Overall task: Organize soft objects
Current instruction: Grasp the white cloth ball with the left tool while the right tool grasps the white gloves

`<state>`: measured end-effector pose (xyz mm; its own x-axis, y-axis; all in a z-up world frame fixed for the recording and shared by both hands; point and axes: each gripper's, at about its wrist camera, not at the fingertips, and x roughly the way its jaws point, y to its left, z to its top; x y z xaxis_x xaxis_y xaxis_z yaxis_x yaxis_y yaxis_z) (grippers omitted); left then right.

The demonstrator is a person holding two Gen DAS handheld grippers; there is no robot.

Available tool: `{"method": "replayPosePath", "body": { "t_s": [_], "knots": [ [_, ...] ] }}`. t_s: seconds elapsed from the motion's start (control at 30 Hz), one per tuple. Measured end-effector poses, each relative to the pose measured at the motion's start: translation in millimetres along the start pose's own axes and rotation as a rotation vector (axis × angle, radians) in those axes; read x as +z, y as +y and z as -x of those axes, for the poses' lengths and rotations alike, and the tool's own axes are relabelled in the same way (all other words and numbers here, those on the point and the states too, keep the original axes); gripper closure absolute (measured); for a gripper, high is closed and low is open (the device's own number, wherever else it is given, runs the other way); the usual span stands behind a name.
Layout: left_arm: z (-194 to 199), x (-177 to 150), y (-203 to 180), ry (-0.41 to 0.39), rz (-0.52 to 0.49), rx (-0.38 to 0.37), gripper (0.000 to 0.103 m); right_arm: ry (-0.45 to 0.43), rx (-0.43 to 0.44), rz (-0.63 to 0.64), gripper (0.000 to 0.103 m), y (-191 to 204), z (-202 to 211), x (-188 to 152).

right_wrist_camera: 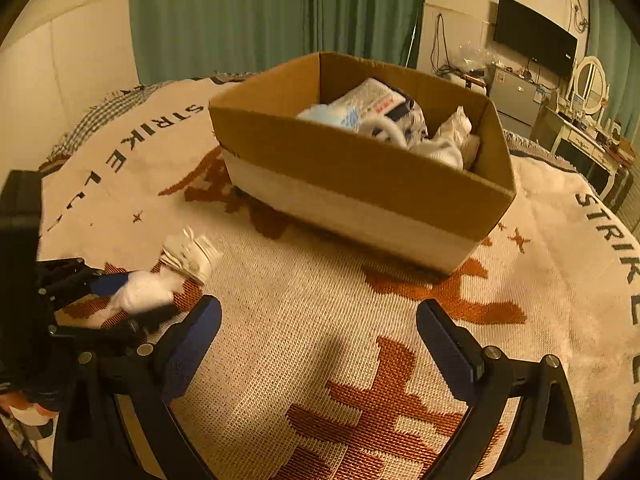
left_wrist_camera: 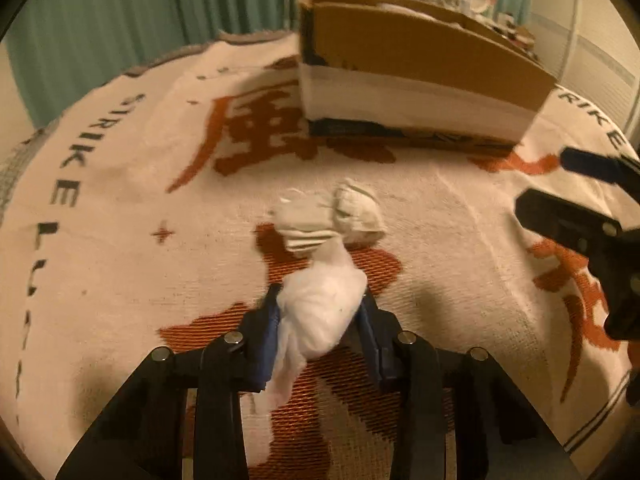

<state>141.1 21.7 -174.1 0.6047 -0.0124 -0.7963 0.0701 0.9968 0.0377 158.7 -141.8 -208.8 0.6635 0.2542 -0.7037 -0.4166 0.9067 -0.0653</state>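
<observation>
Between the blue pads of the left claw (left_wrist_camera: 318,320), clenched on the near end of a white sock (left_wrist_camera: 324,280). Long axis running straight ahead from that claw, toward the cardboard box (left_wrist_camera: 420,64); far end, a bunched knot with grey stripes, resting on the patterned blanket (left_wrist_camera: 120,240) short of the box wall. Box beyond and slightly right, already holding other soft items (right_wrist_camera: 384,120). Right claw (right_wrist_camera: 320,344) released, fingers spread wide over bare blanket, gripping nothing, just right of the sock. Likely next: lift and carry forward over the near box wall, left claw being the nearer and already loaded.
</observation>
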Motion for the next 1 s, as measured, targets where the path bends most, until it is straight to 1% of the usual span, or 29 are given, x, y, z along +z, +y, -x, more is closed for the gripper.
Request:
{"method": "replayPosePath", "body": {
  "t_s": [0.03,0.1,0.2,0.3,0.4,0.47,0.57,0.7,0.73,0.8,0.87,0.93,0.97,1.0],
  "knots": [
    [4,-2,1,0.0,0.004,0.001,0.071,-0.006,-0.01,0.001,0.005,1,2,0],
    [13,-5,4,0.0,0.01,-0.011,0.071,-0.02,-0.027,0.008,0.005,3,7,-2],
    [35,-3,10,-0.02,0.01,-0.017,0.071,-0.034,-0.013,-0.012,0.005,7,19,-4],
    [47,10,20,-0.036,-0.019,-0.013,0.071,-0.032,-0.004,-0.01,0.005,16,25,-1],
    [54,26,33,-0.059,-0.069,-0.009,0.071,-0.015,0.019,-0.005,0.005,35,21,7],
    [48,38,47,-0.069,-0.087,0.003,0.071,-0.006,0.035,-0.007,0.005,49,15,12],
    [35,46,67,-0.054,-0.078,-0.003,0.071,0.009,0.059,-0.008,0.005,73,-5,17],
    [9,50,92,-0.042,-0.065,0.041,0.071,0.053,0.047,-0.003,0.006,96,-41,21],
    [6,49,97,-0.036,-0.056,0.04,0.071,0.067,0.031,-0.007,0.009,100,-51,22],
    [-3,46,108,-0.021,-0.027,0.027,0.071,0.081,0.005,-0.022,0.011,103,-66,23],
    [-8,42,113,-0.01,-0.016,0.019,0.071,0.092,0.008,-0.043,0.016,104,-79,25],
    [-10,40,116,-0.005,-0.014,-0.009,0.071,0.097,0.008,-0.046,0.033,106,-85,26],
    [-11,39,116,-0.004,-0.012,-0.023,0.071,0.095,0.008,-0.043,0.037,107,-86,26],
    [-11,38,116,-0.005,-0.016,-0.02,0.071,0.087,0.01,-0.04,0.045,109,-85,27]
  ]
}}
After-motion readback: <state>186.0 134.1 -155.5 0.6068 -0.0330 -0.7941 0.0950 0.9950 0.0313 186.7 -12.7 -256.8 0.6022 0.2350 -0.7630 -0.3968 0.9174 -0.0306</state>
